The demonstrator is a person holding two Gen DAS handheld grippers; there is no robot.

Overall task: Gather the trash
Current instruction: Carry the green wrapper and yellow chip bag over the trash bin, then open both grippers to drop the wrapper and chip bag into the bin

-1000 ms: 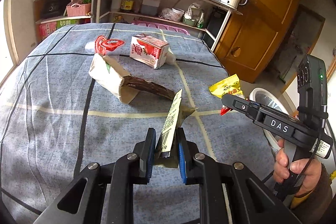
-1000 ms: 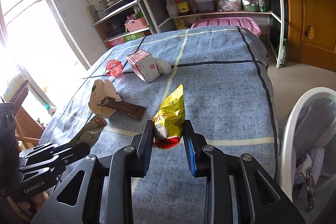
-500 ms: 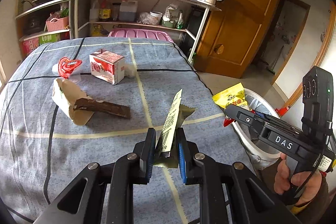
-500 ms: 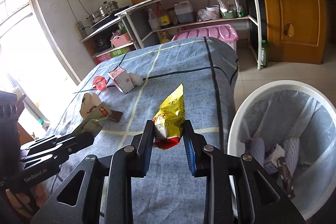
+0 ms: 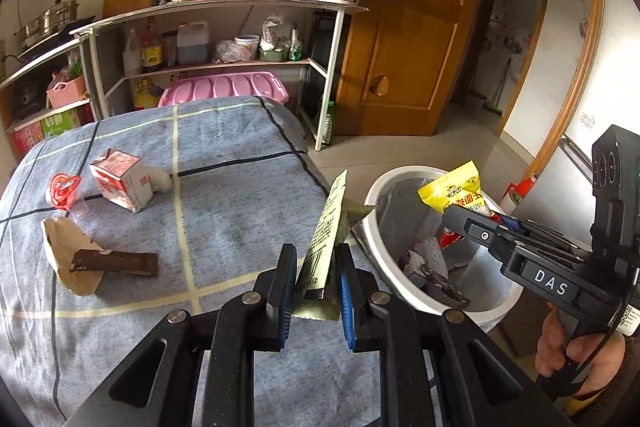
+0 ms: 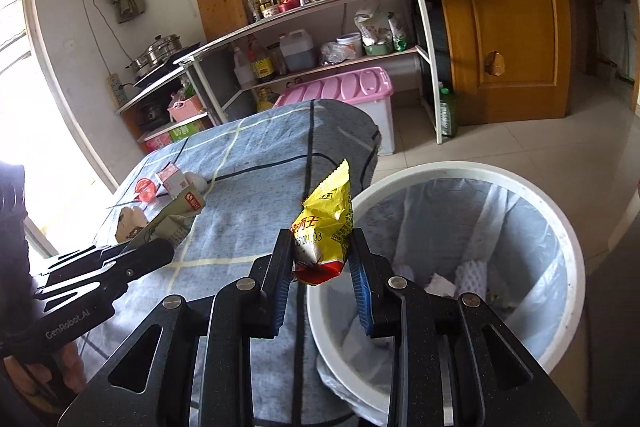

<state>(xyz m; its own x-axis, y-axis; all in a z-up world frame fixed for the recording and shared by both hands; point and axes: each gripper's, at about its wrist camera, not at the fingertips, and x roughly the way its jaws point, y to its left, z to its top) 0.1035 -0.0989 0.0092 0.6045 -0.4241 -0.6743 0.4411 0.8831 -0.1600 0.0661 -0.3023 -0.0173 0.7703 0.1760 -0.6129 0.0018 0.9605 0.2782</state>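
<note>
Hidden: we cannot see the white bin's (image 6: pixel 460 175) near rim behind the right gripper (image 6: pixel 322 267).
Right fingers: clamped on crinkled yellow packet (image 6: pixel 326 223).
Left gripper (image 5: pixel 316 283): fingers pinch flat green wrapper (image 5: pixel 326 231).

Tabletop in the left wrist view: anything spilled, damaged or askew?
Nothing spilled. The milk carton lies tipped on its side, and the brown paper bag lies flattened with a dark wrapper on it; ordinary litter awaiting collection on the blue tablecloth.
</note>
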